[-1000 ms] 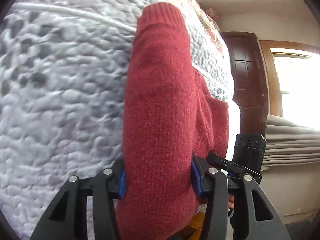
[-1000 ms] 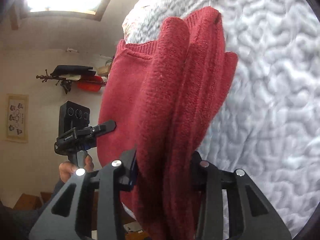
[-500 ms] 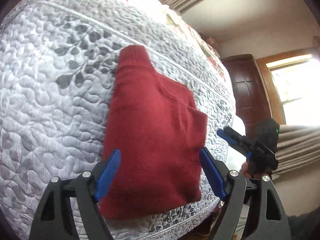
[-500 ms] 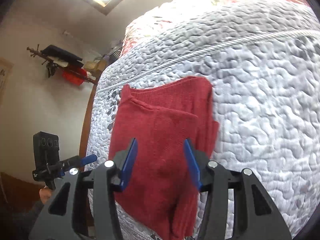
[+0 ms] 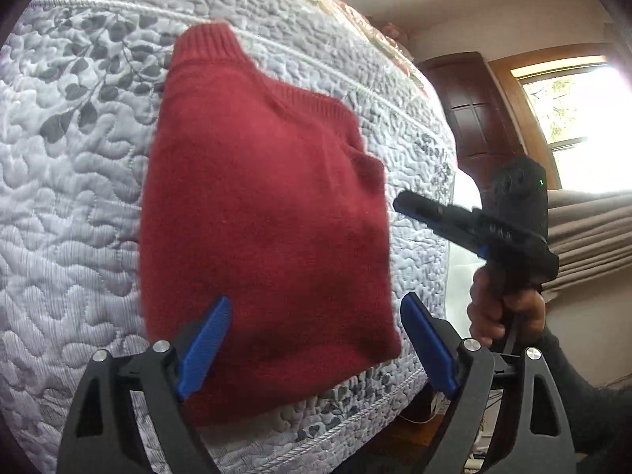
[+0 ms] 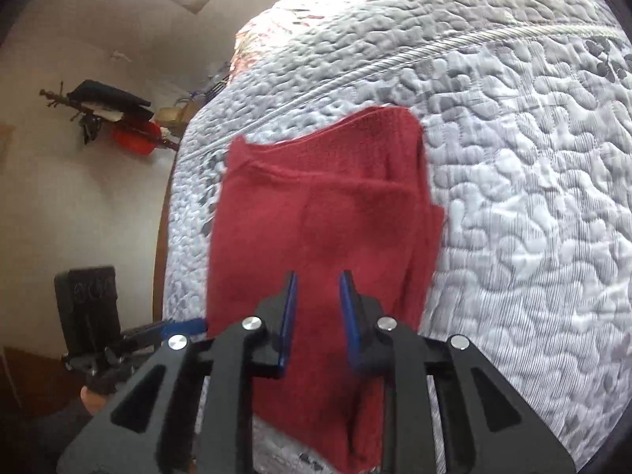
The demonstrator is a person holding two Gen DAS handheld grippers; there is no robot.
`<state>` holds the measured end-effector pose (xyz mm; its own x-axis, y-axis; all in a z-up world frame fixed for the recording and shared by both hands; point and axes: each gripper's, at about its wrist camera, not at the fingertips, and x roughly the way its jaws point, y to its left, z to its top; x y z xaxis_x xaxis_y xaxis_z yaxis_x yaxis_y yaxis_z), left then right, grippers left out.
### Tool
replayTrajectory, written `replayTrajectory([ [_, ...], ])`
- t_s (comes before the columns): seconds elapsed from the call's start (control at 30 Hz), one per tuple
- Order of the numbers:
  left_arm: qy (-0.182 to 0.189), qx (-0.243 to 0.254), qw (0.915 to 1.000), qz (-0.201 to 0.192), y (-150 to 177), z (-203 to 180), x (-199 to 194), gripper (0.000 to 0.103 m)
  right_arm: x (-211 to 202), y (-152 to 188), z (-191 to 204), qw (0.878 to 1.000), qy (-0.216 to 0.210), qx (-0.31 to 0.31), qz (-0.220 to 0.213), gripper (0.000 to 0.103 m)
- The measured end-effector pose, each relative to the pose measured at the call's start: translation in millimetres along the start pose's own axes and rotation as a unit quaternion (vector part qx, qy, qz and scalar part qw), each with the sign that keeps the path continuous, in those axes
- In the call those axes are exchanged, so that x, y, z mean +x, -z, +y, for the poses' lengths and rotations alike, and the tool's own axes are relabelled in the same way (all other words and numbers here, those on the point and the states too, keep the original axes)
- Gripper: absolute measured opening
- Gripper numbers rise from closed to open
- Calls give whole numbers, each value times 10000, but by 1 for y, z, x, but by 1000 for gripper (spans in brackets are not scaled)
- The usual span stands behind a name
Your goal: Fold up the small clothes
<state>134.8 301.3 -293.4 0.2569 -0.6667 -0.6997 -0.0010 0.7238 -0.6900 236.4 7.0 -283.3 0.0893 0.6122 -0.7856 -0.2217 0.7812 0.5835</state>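
Quilted bedspread now bears the folded red sweater, let go by both: left gripper wide above it, right gripper narrow & empty — fold looks done.

The red sweater looks blurry, its bottom end near the bed edge hides behind the right gripper, cut off below.

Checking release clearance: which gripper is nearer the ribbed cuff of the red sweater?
Hard to call; neither is close. The cuff lies at the sweater's far end, while left gripper and right gripper both hover open over its near edge.
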Motion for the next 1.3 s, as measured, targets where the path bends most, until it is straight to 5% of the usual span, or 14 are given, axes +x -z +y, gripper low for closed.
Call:
replayTrajectory([
  [0.17,118,-75,9998,118,17,4,-8,88,32,55,23,9985,-60,-34,552,22],
  [0.23,182,-262,9992,260,19,17,6,88,45,64,4,9977,303,58,607,0],
  [0.43,222,-334,9979,510,23,20,30,88,40,71,-24,9971,337,431,527,0],
  [0.57,385,-261,9988,150,37,8,-3,88,-1,83,4,9989,123,448,108,21],
  [0.7,49,-592,9982,67,53,32,-10,89,11,108,9,9980,191,482,373,21],
  [0.87,-637,-959,9920,516,59,64,23,91,36,111,-5,9943,603,753,446,19],
  [1.0,-809,-886,9916,487,69,45,2,97,-3,119,45,9925,1194,183,211,74],
  [1.07,-1125,-691,9907,322,79,18,-31,99,-35,130,83,9848,1726,-188,75,80],
  [1.13,-1385,-367,9896,100,92,-22,-73,99,-70,146,123,9728,2269,-456,-4,99],
  [1.2,-1797,18,9837,-57,107,-69,-112,99,-104,160,162,9620,2654,-611,-185,100],
  [1.3,-2259,378,9724,-451,129,-131,-168,99,-144,177,199,9618,2646,-536,-447,100],
])
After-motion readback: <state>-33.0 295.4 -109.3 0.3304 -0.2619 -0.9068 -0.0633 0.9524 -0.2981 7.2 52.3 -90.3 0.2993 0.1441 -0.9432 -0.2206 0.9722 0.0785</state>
